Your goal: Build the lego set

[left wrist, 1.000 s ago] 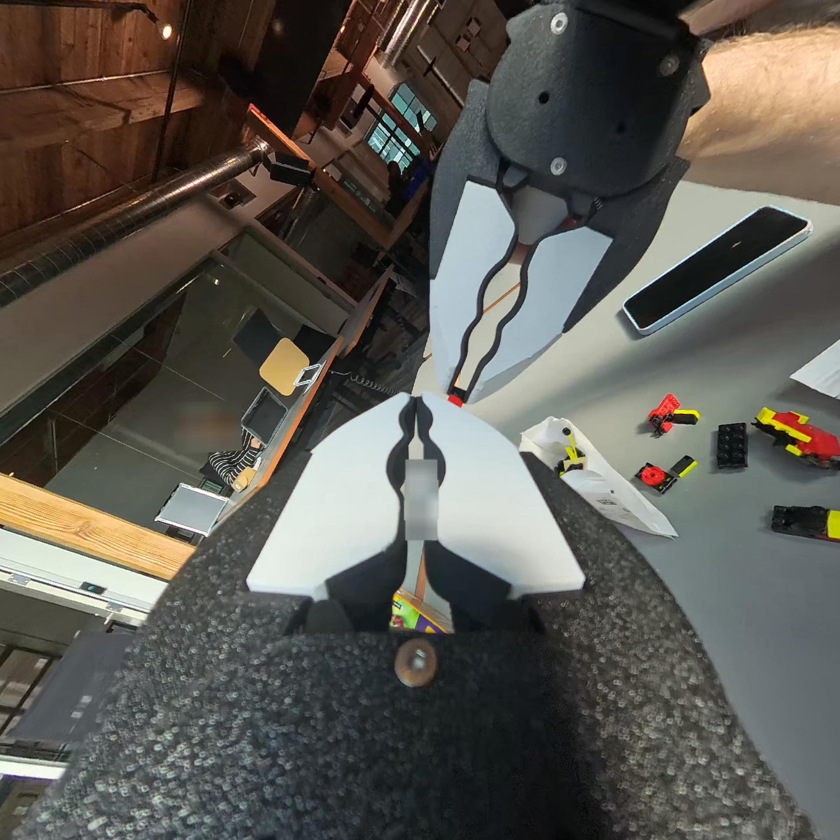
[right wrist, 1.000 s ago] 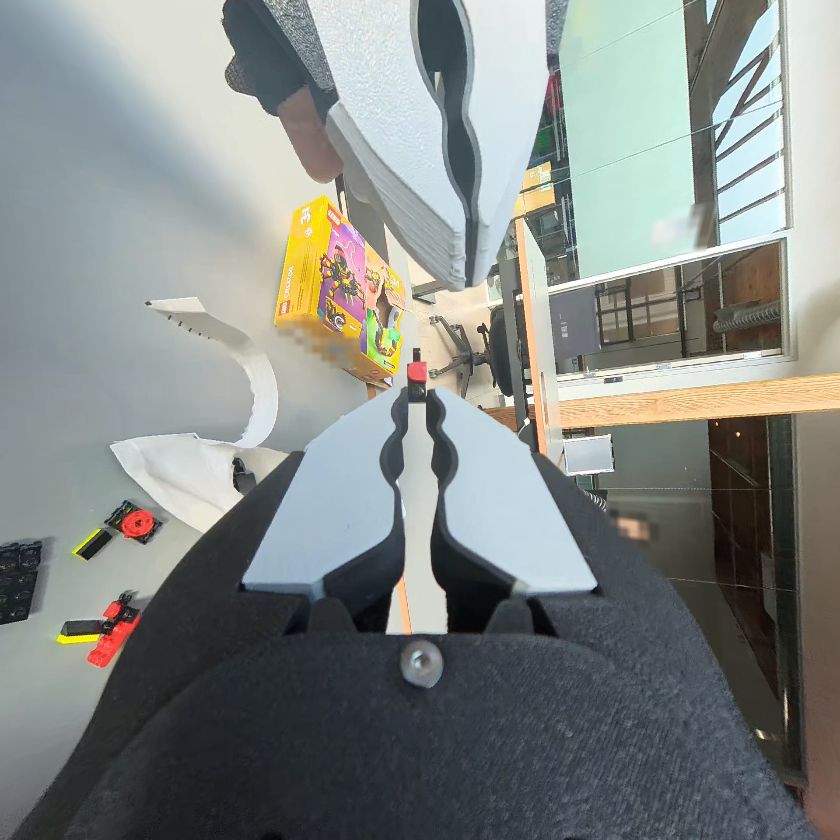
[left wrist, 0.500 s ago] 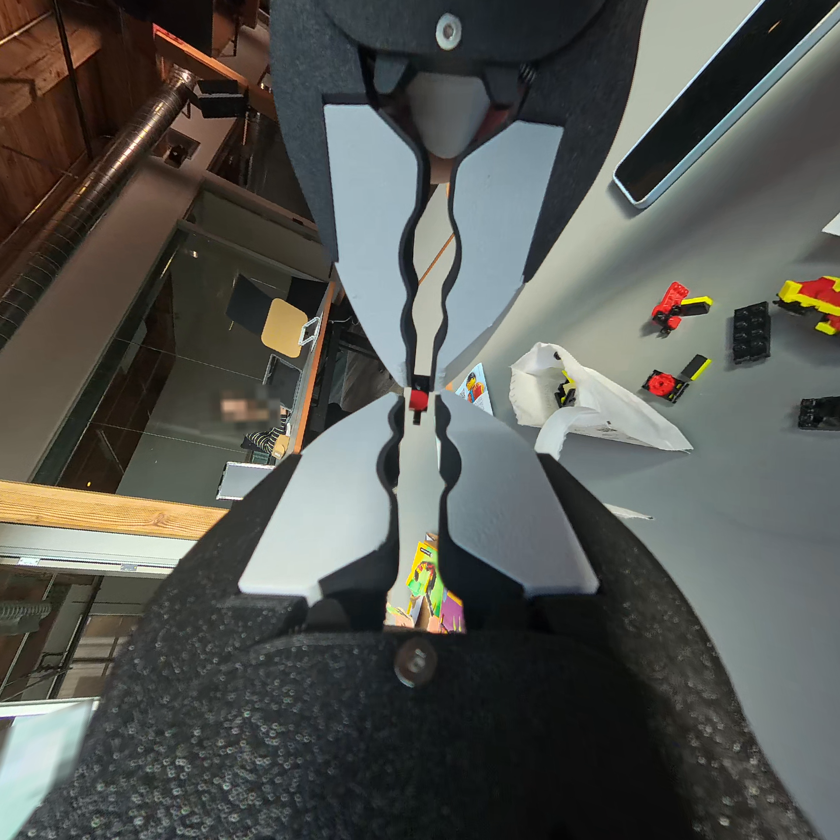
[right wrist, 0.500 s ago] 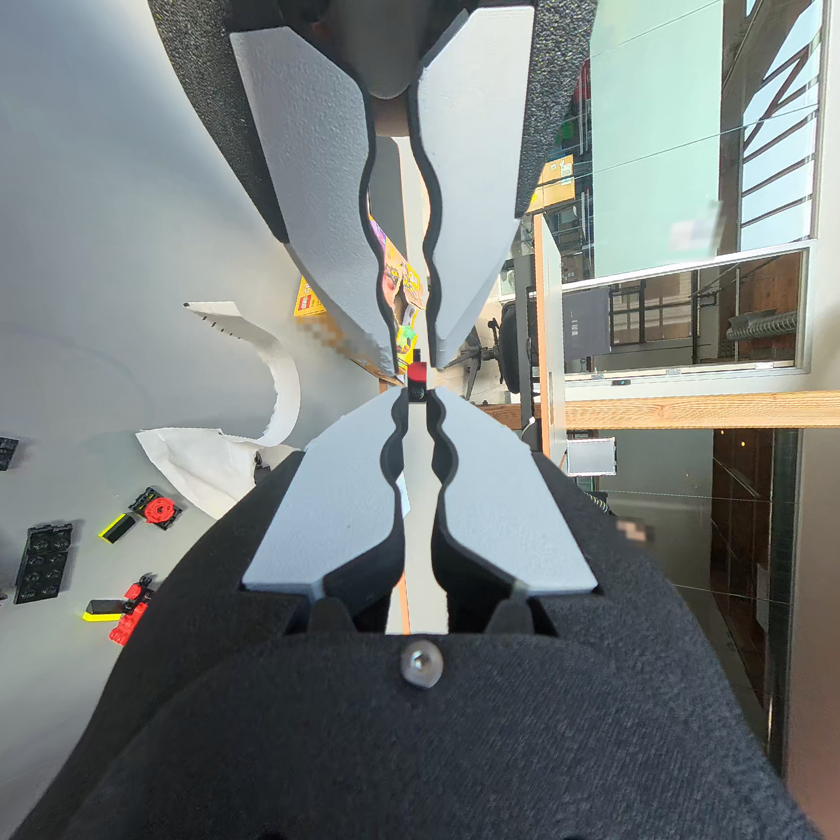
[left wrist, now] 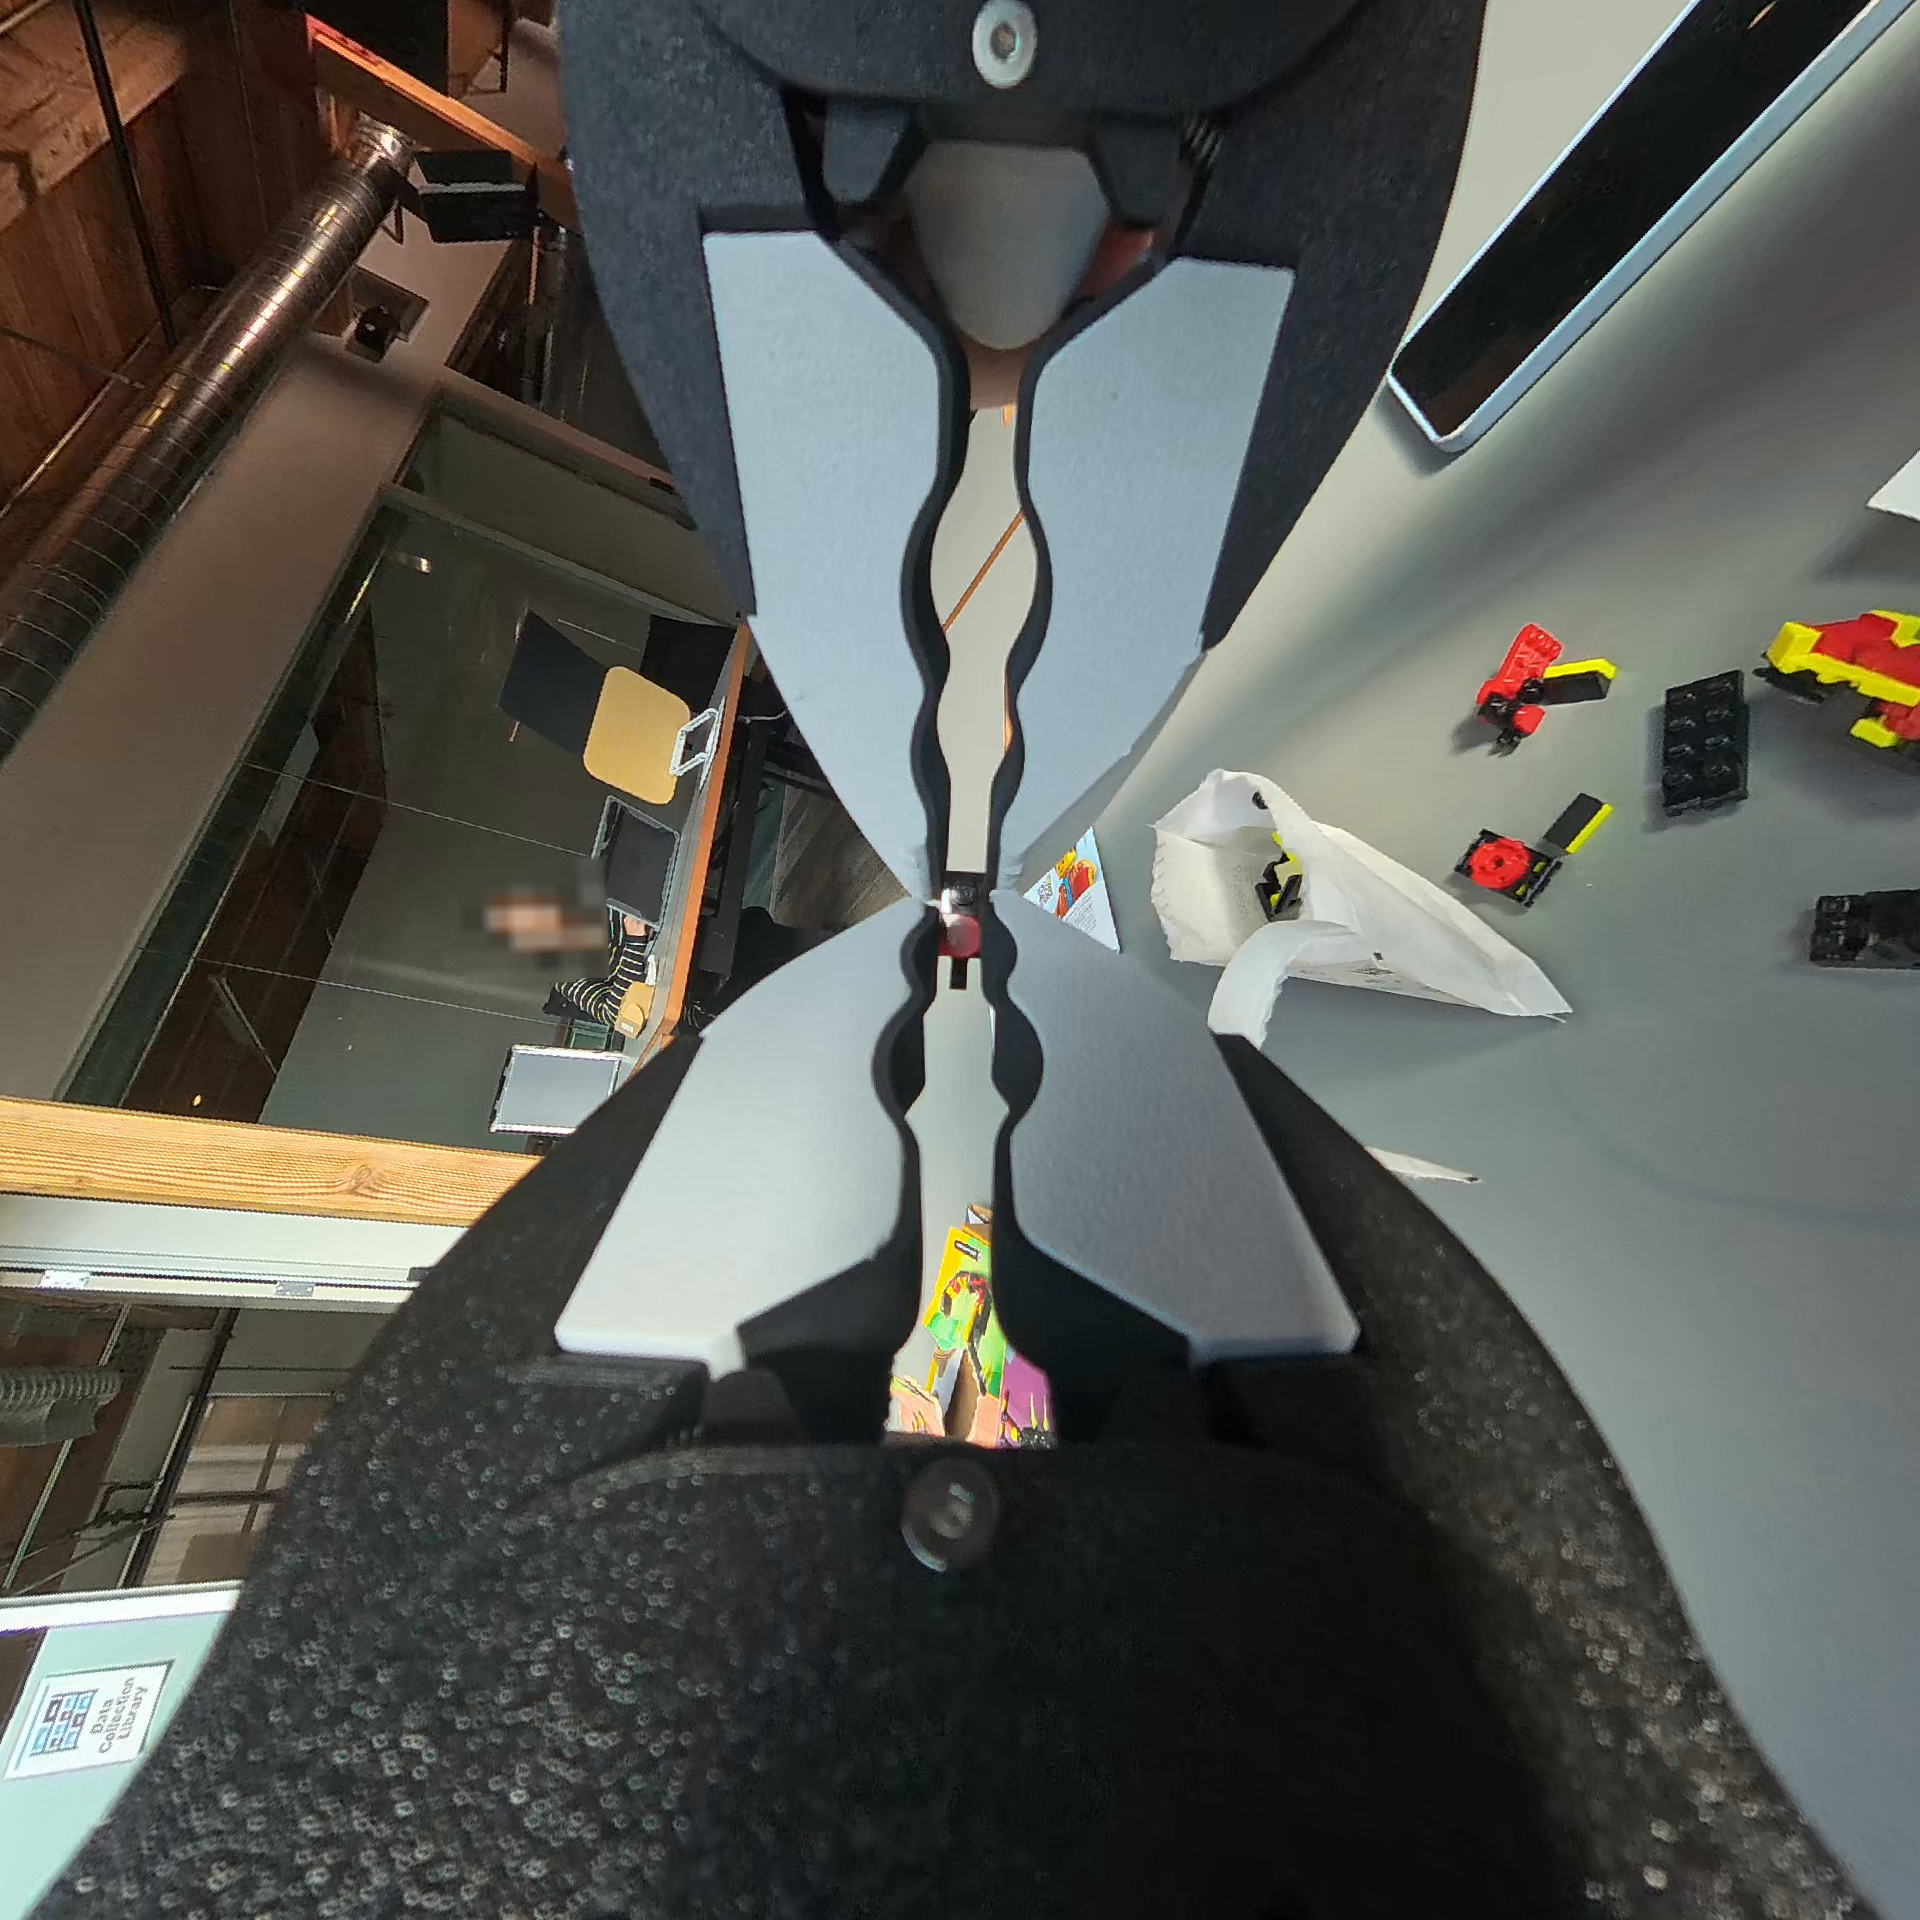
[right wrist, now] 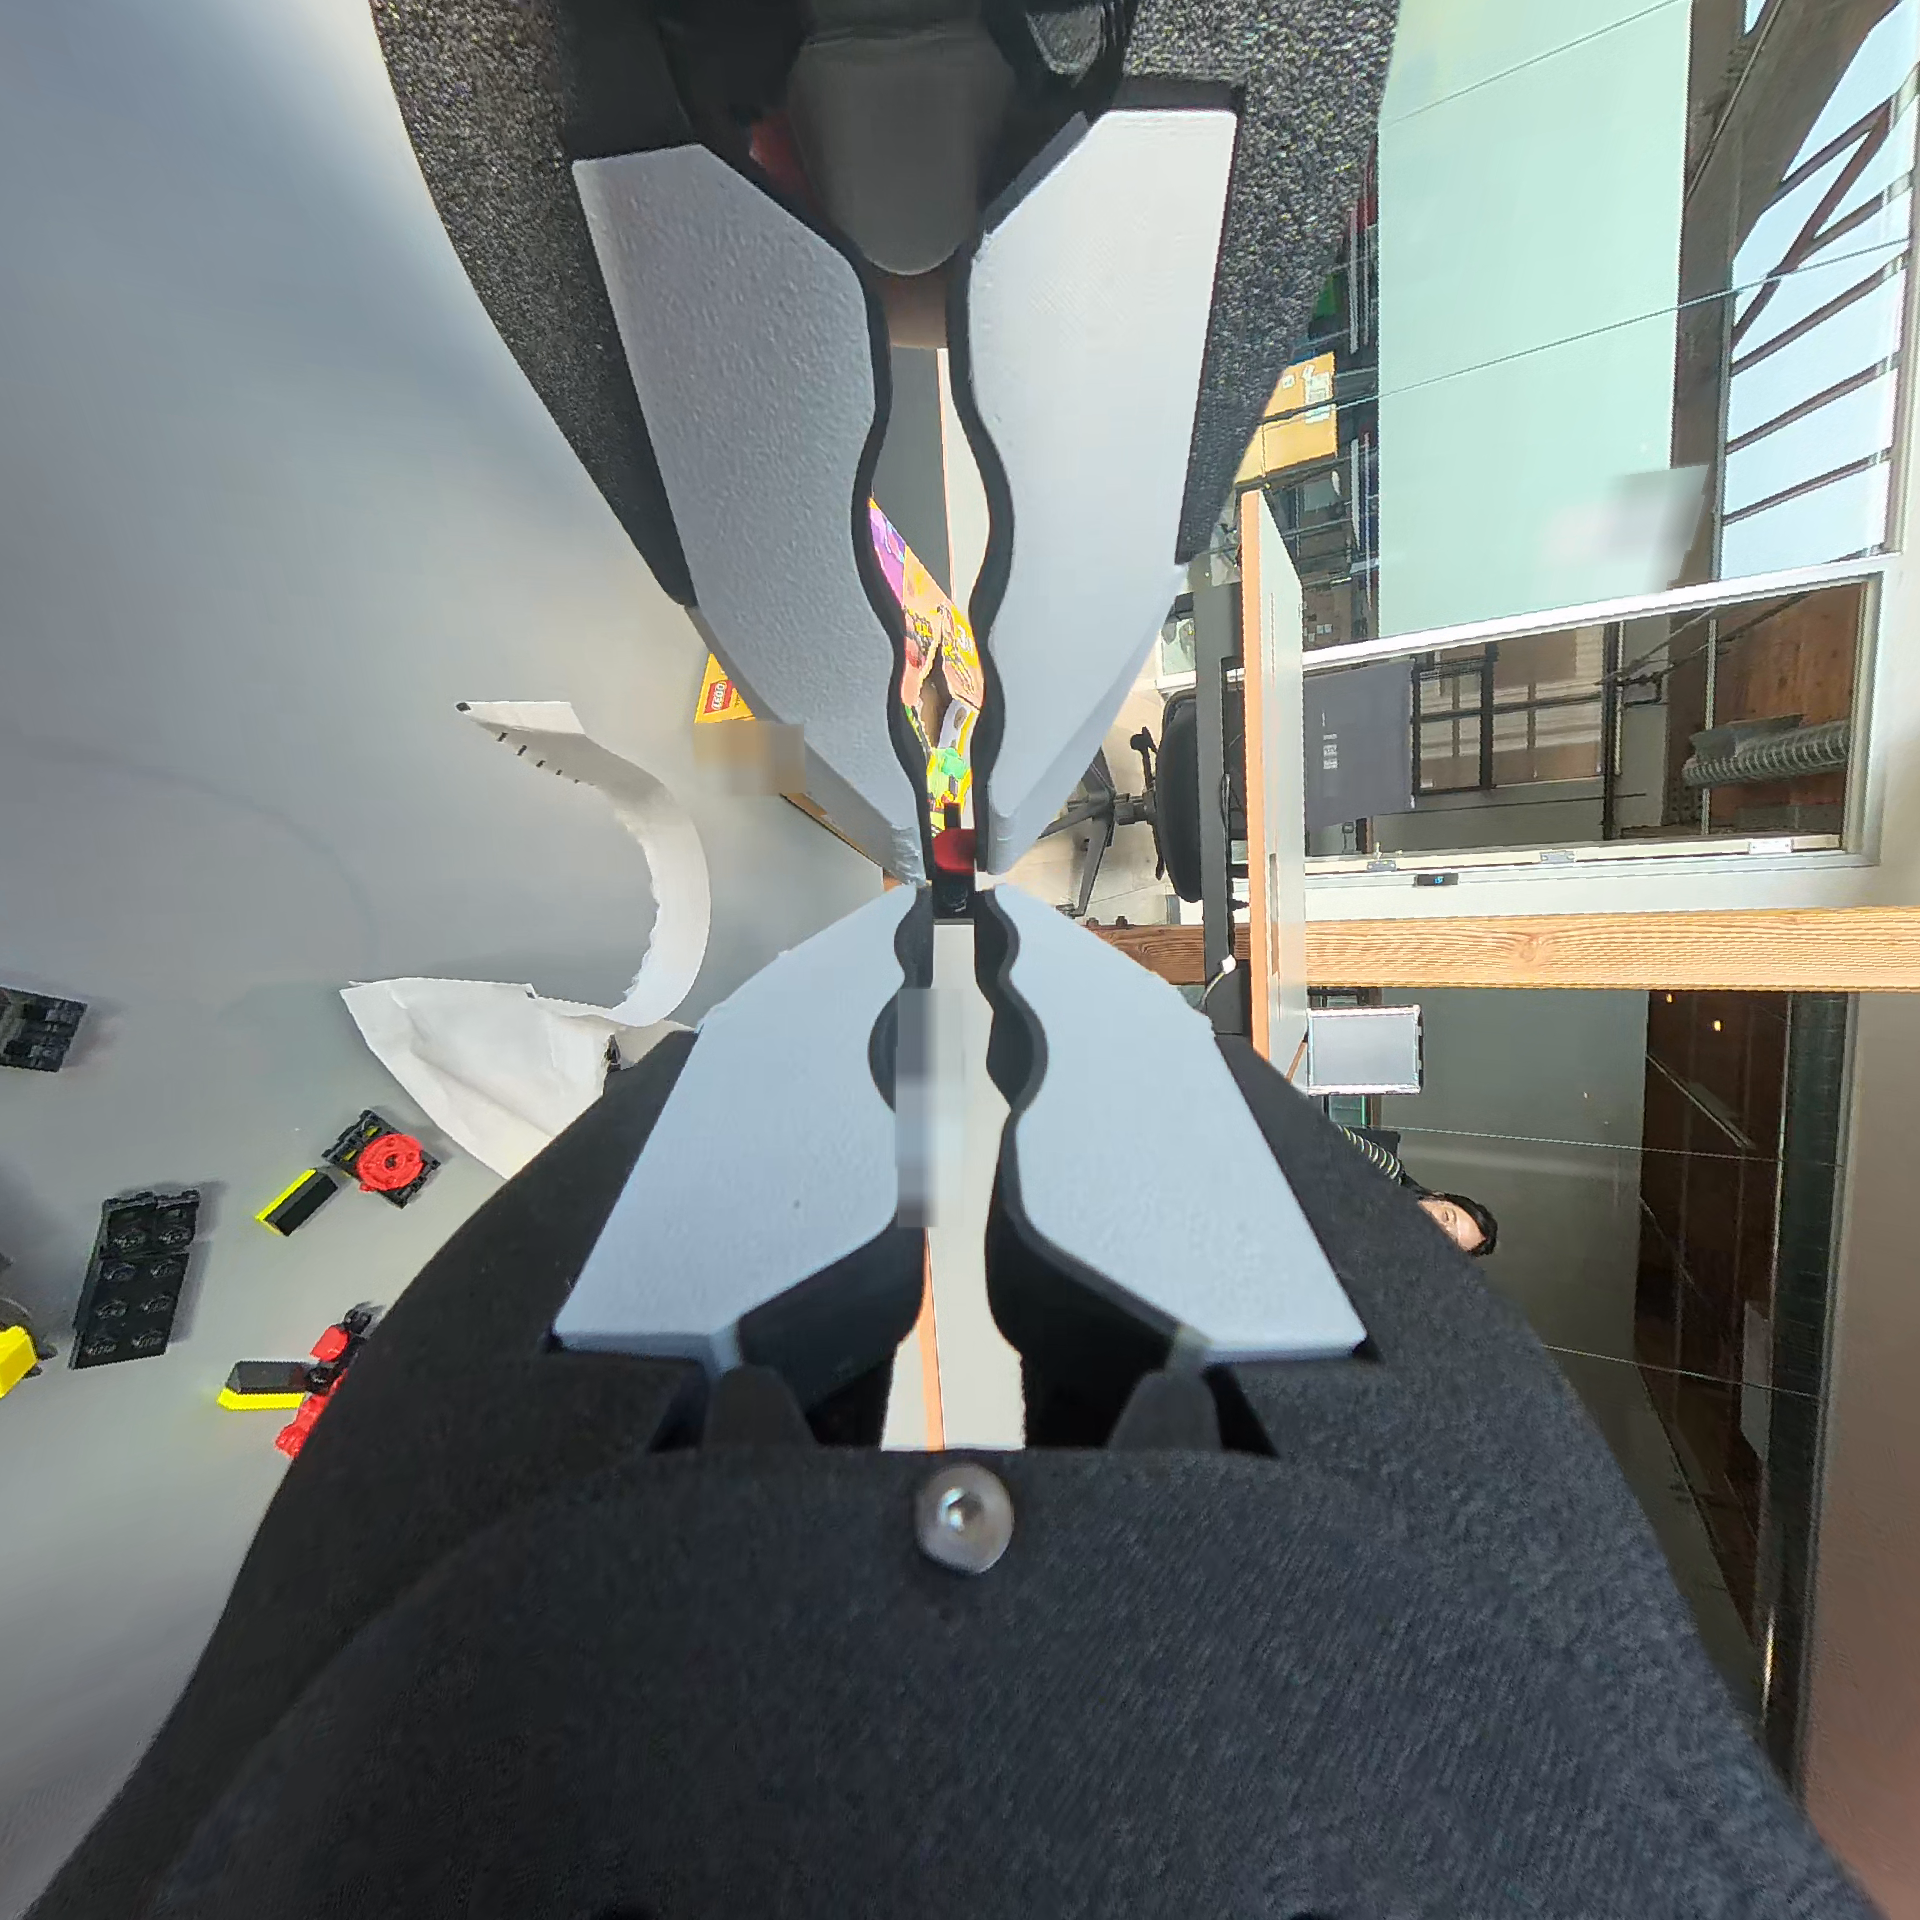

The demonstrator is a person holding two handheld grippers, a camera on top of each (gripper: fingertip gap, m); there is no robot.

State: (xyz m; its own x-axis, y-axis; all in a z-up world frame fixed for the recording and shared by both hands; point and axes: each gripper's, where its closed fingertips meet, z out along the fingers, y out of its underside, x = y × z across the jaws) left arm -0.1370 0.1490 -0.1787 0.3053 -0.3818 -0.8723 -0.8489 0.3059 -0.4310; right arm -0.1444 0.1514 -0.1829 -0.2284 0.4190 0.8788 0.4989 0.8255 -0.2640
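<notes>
Red-and-black piece is held mid-air between both claws, tip to tip. Left gripper is closed down to a thin gap and pinches the red end. Right gripper comes in head-on, also nearly closed, and pinches the black end. Can't tell whether that's one part or two being pressed together; my read is a mating or handover step, both claws loaded. Rest of the set is on the grey table, off to the right in the left wrist view. The torn white bag is nearest the tips, with at least one black-yellow bit visible inside. Past it there's a black-red turntable bit with a yellow-black tile beside it, then a red clip bit, a black plate, a dark block and, far right, a red-yellow sub-build. Phone lies further off, clear of the parts. Box sits behind the claws, and a torn paper strip curls up near the bag. Progress estimate: early to middle. One sub-build and a few small joined bits are done, several loose parts are unjoined, the bag isn't empty, and nothing looks like a finished model. Left to do: seat this piece, then merge the scattered bits.
</notes>
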